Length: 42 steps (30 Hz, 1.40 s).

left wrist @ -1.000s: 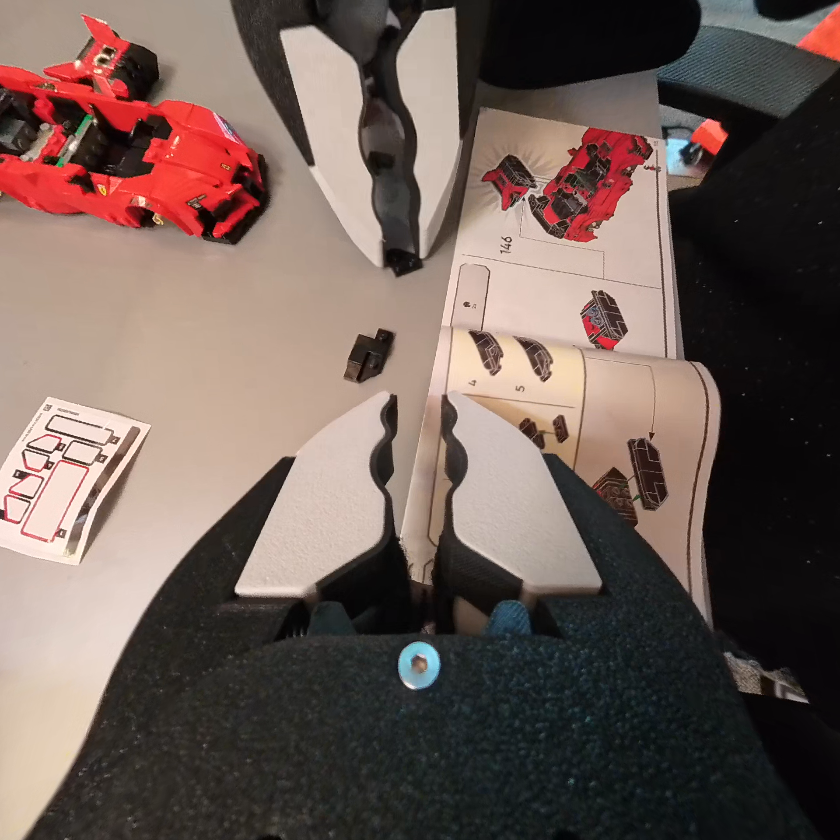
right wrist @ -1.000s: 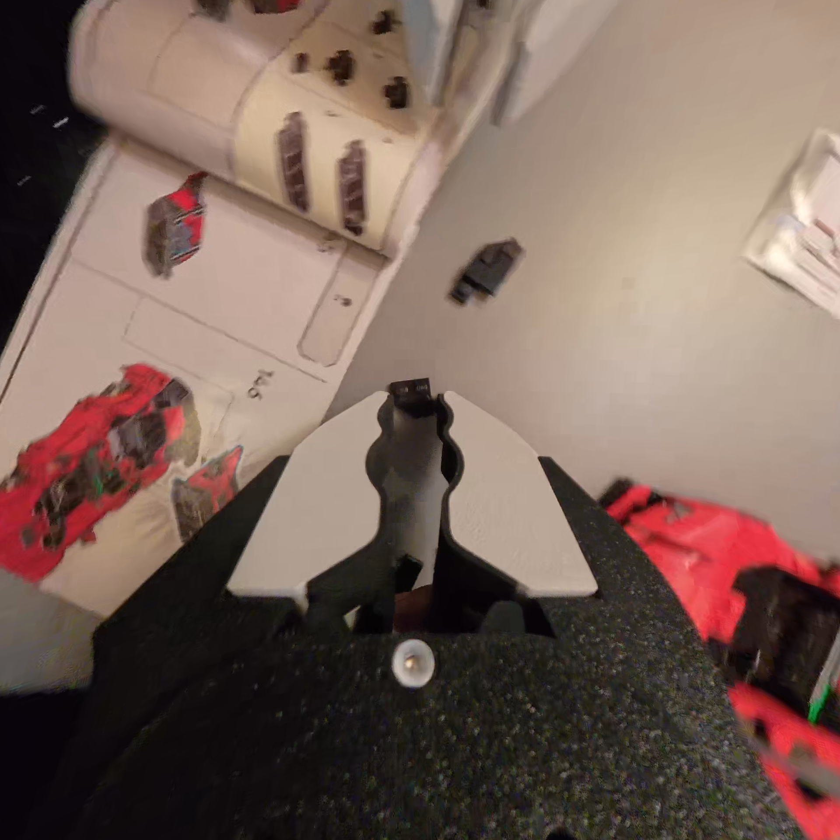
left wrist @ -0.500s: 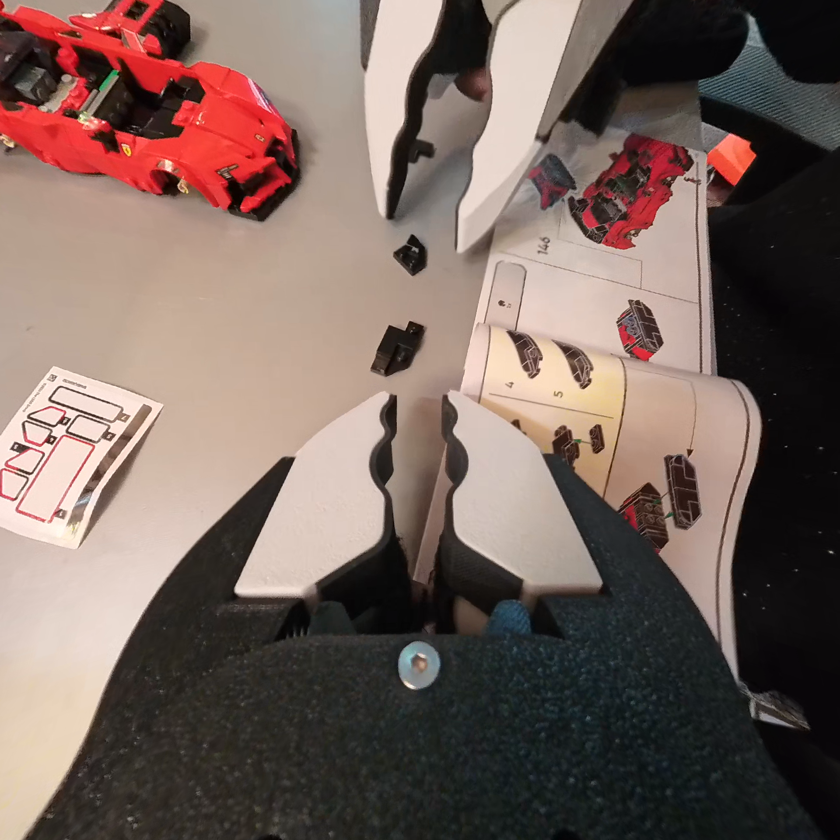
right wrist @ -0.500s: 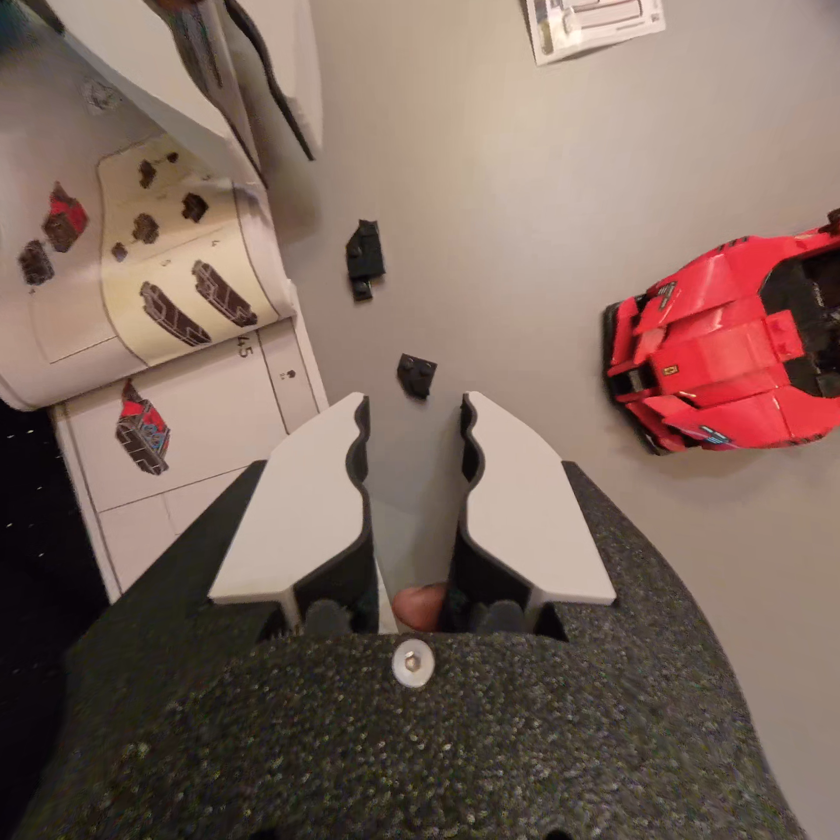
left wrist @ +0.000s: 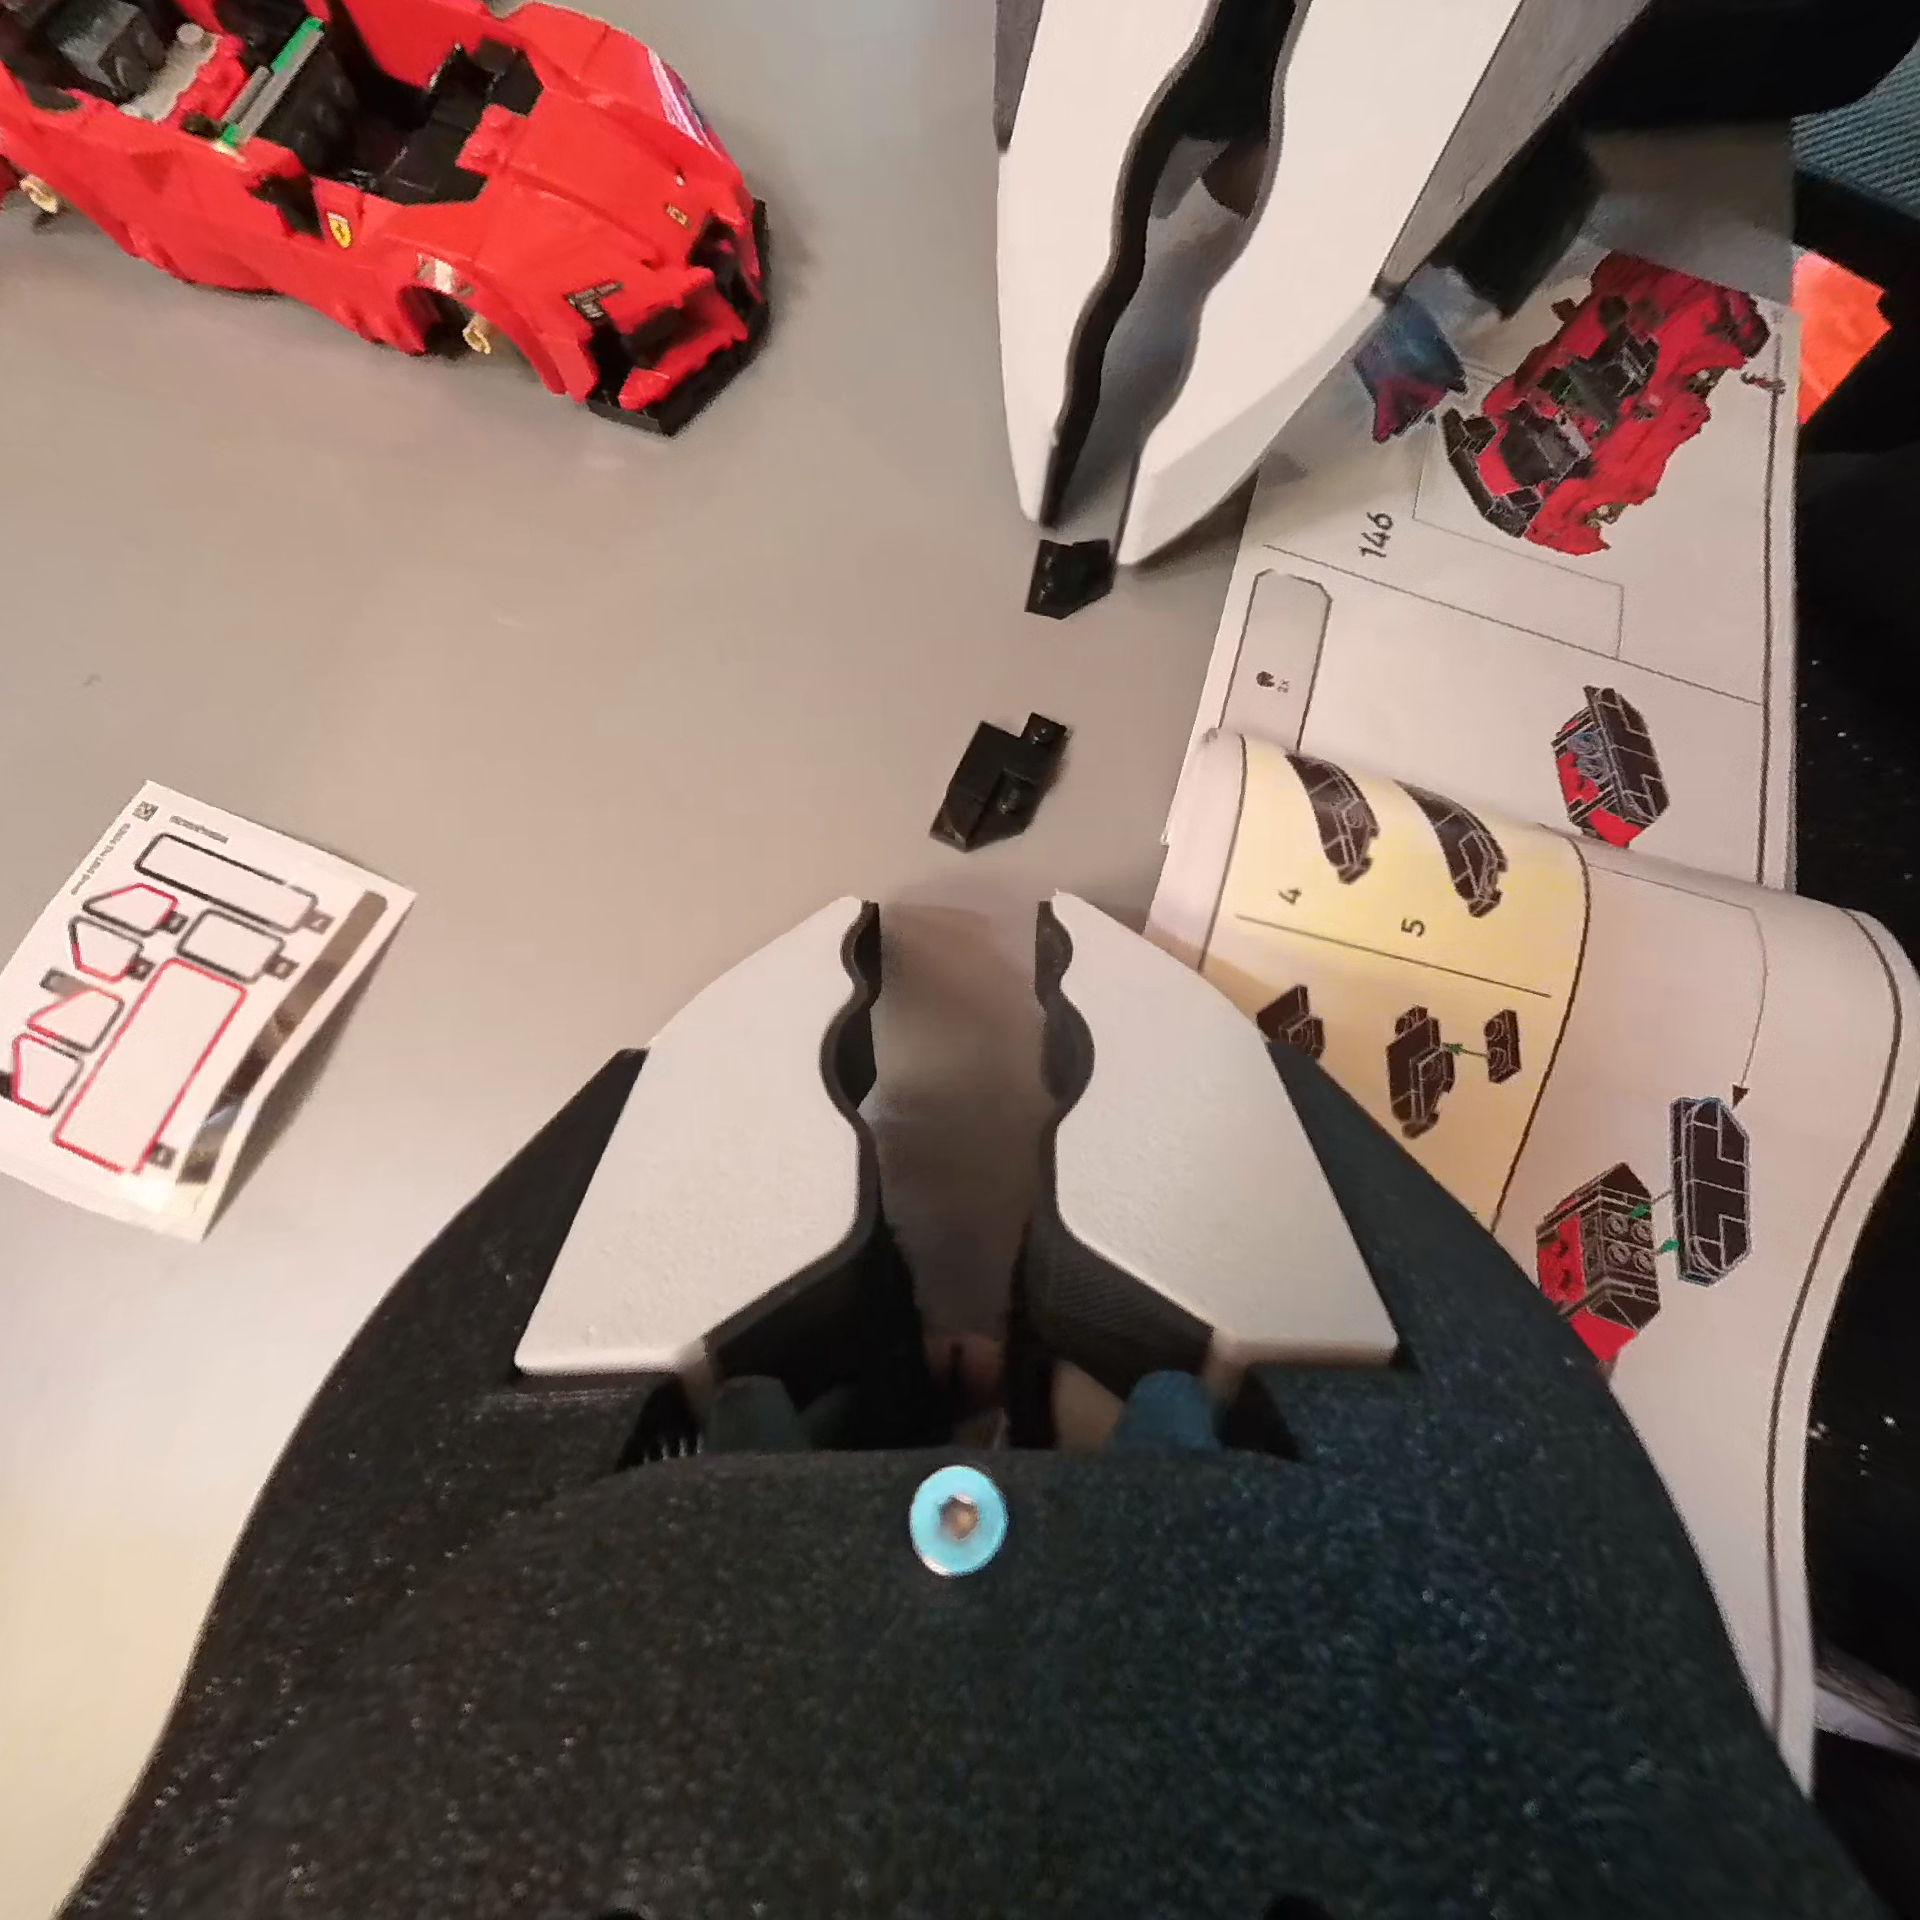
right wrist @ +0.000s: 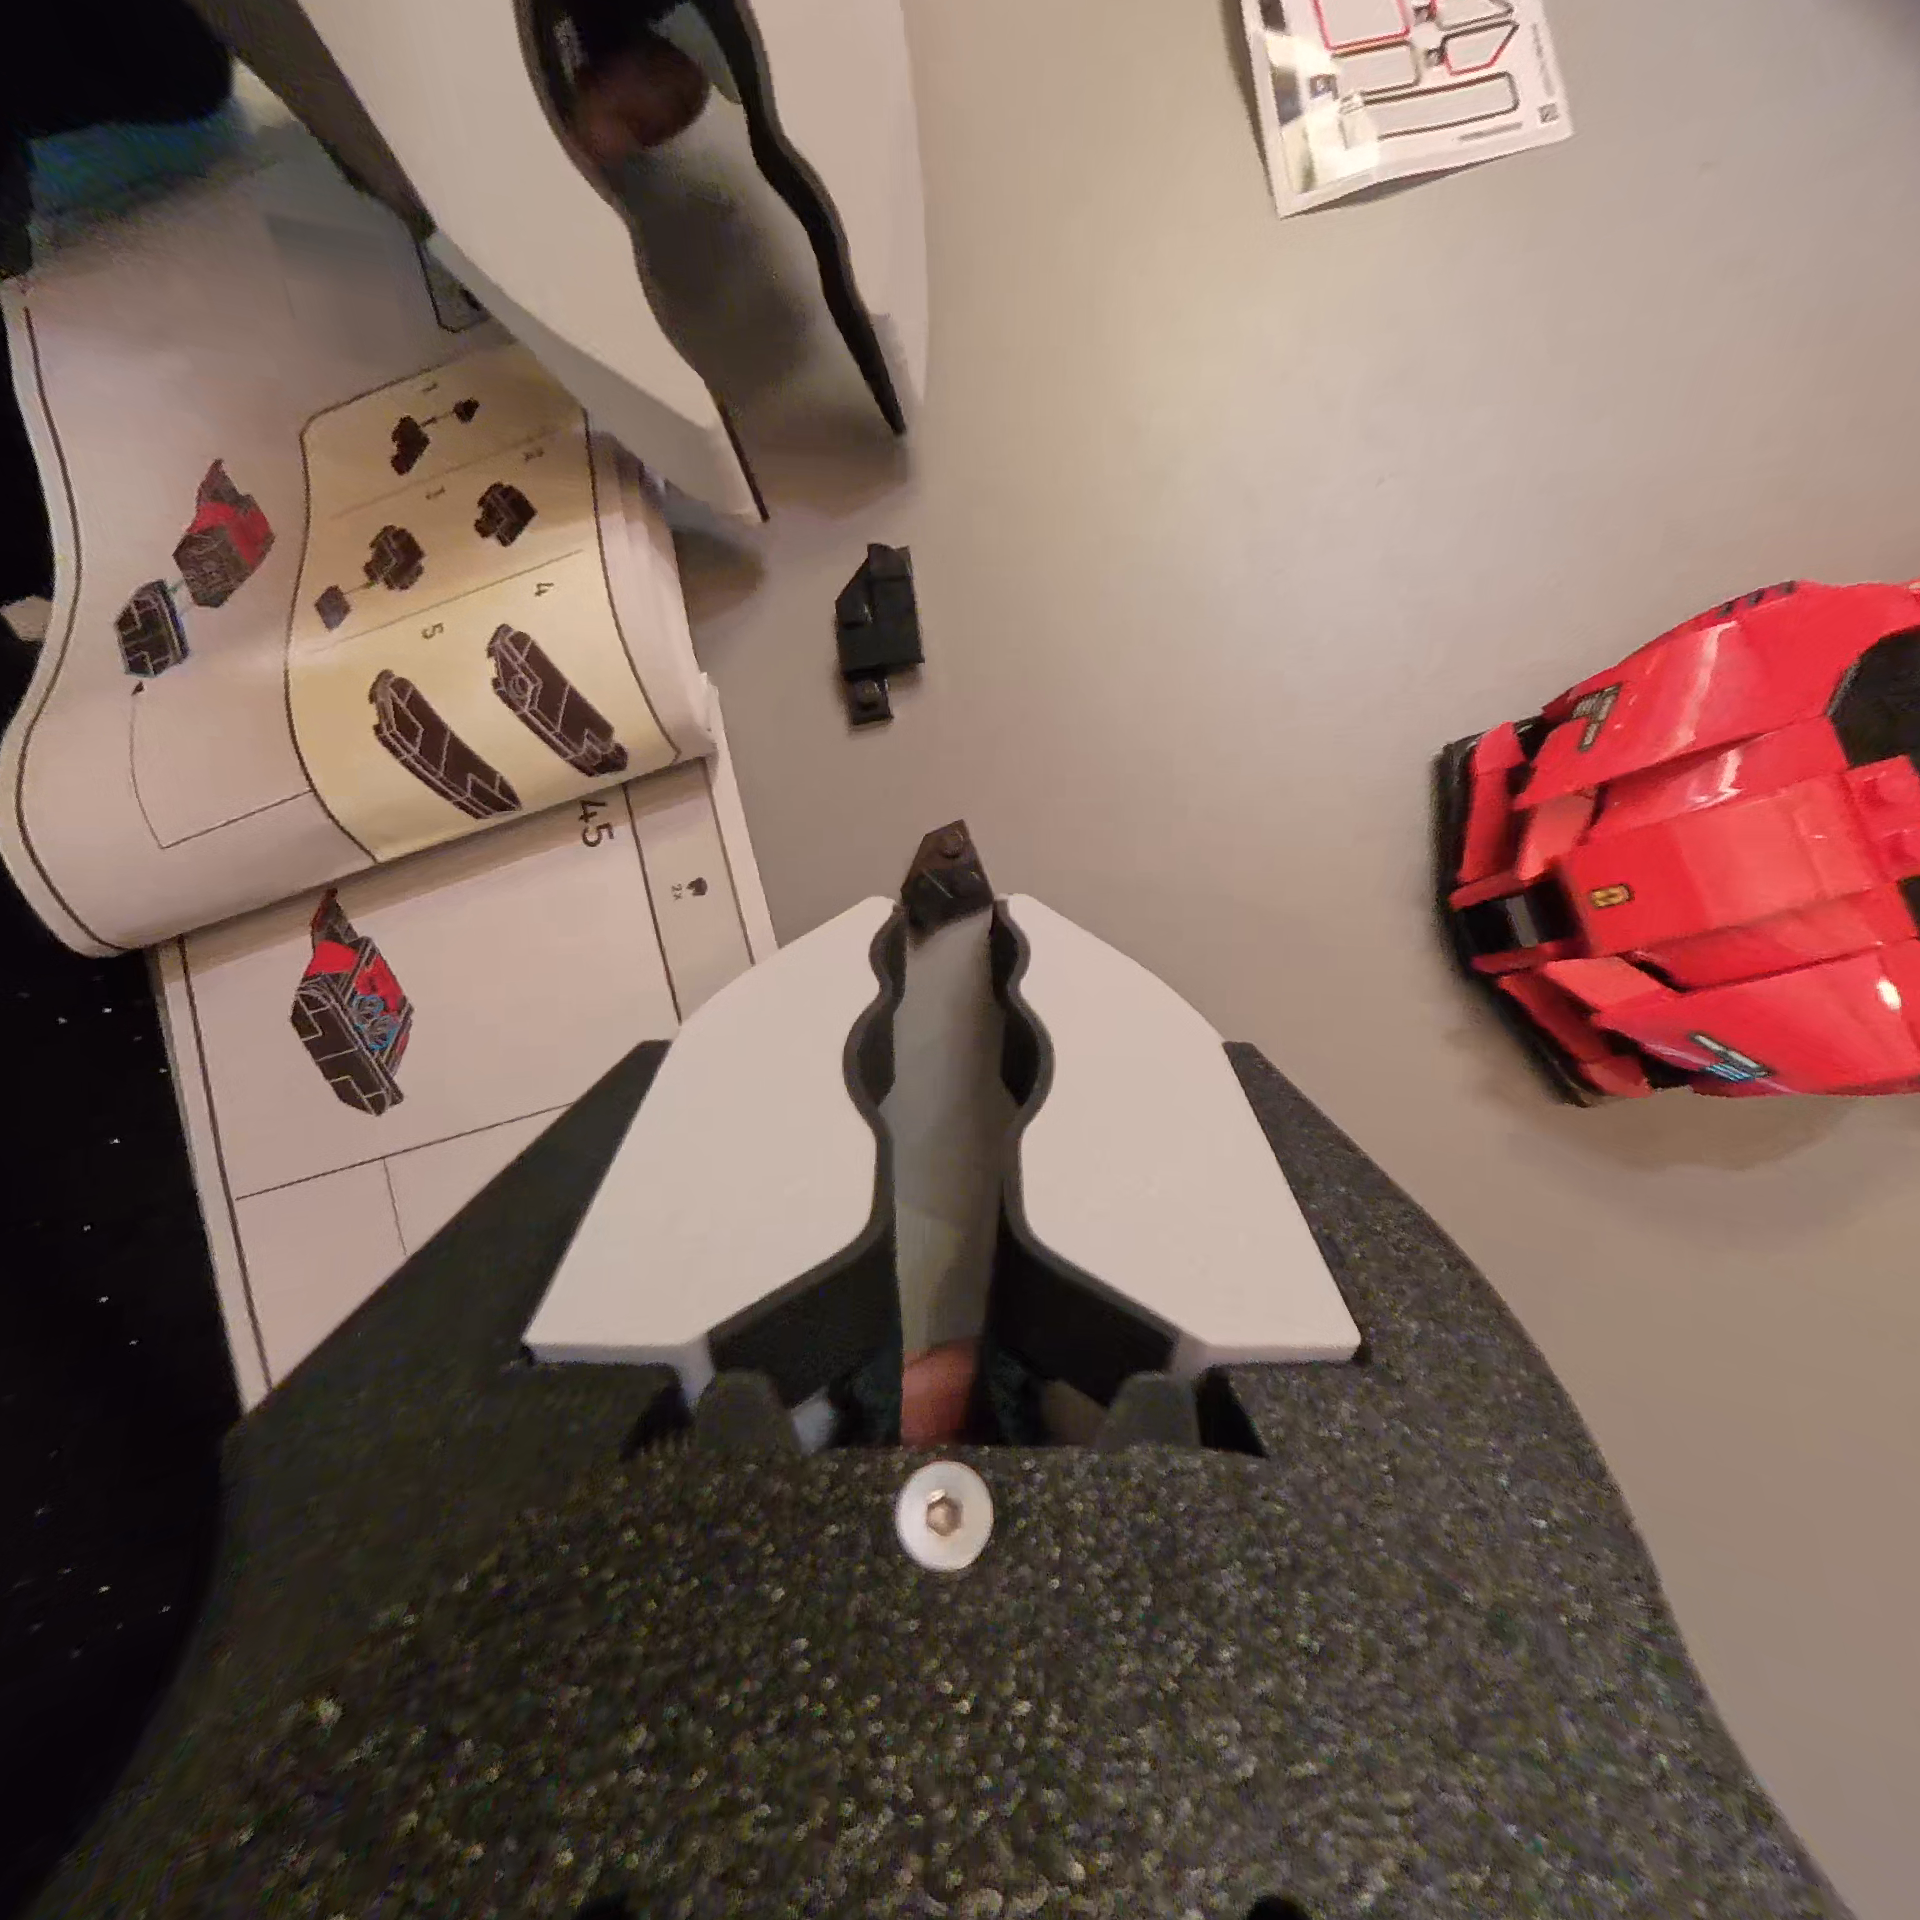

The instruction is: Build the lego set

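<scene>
Lego pieces lie spread over a grey surface (left wrist: 520,644), and the smallest of them, a small black wedge piece (right wrist: 945,875), sits at the very tips of the right tongs (right wrist: 948,906). In the right wrist view the white fingers have drawn in on either side of it and appear to pinch its rear edge; in the left wrist view the same piece (left wrist: 1067,578) rests flat on the surface just under those tips, so the right tongs (left wrist: 1081,520) look clenched on it, though the contact is hard to confirm. The left tongs (left wrist: 958,914) are released, with a clear gap between the fingers and nothing in it. They hover low, and just ahead of them lies a second, larger black piece (left wrist: 1000,781), untouched. It sits between the two pairs of tongs. In the right wrist view this larger black piece (right wrist: 879,634) lies just beyond the wedge, near the left tongs (right wrist: 826,462). An open instruction booklet (left wrist: 1507,831) lies beside both black pieces, its upper page curling over. Farther out, a partly built red car (left wrist: 416,197) stands on the surface. A sticker sheet (left wrist: 177,1003) lies flat, well apart from the car and the booklet.
</scene>
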Motion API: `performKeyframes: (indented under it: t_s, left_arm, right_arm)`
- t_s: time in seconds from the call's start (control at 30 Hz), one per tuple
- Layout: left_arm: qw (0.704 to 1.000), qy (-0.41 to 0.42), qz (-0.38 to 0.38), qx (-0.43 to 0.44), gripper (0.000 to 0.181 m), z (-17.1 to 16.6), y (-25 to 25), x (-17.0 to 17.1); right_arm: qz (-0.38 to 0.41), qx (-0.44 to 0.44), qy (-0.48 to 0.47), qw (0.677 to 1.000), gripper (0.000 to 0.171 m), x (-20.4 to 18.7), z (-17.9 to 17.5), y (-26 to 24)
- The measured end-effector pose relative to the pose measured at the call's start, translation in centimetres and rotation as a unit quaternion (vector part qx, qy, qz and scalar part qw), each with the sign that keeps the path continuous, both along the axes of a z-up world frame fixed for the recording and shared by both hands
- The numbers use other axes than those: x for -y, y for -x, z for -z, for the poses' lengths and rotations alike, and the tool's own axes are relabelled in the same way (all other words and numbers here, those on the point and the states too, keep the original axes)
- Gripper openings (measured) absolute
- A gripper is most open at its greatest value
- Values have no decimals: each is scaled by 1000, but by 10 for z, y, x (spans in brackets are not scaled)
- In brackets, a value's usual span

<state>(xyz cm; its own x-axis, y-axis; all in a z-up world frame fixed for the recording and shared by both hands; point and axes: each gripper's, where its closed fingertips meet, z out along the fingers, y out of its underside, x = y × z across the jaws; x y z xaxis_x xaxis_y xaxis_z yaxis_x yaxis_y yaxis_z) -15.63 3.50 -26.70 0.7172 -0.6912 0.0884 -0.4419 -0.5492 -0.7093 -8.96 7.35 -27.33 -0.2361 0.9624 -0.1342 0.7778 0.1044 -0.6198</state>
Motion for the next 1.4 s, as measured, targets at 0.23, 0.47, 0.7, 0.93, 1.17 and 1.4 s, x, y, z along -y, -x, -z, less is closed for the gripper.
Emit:
performKeyframes:
  t_s: [0.23, 0.47, 0.7, 0.93, 1.17, 1.4]
  left_arm:
    - [1000, -1, 13, -7, 28, 5, -10, -6]
    - [1000, -10, 8, -19, 25, 2, -10, -8]
    - [994, -69, 62, -63, 8, -20, -30, -19]
    - [987, -40, 127, -85, 1, -9, -53, -23]
    - [983, -34, 138, -120, 0, 1, -58, -26]
    - [985, -26, 130, -110, 0, 2, -62, -32]
  right_arm:
    - [-25, -10, -9, 1000, 11, 4, 1, 8]
    - [-42, -6, -14, 999, 13, 1, 1, 6]
    - [-43, -15, -44, 998, 12, 5, -2, 9]
    - [-52, -13, -42, 998, 5, 6, 1, 9]
    - [-62, -6, -46, 997, 6, 2, 1, 3]
    - [-46, -17, -25, 998, 8, 1, -5, 4]
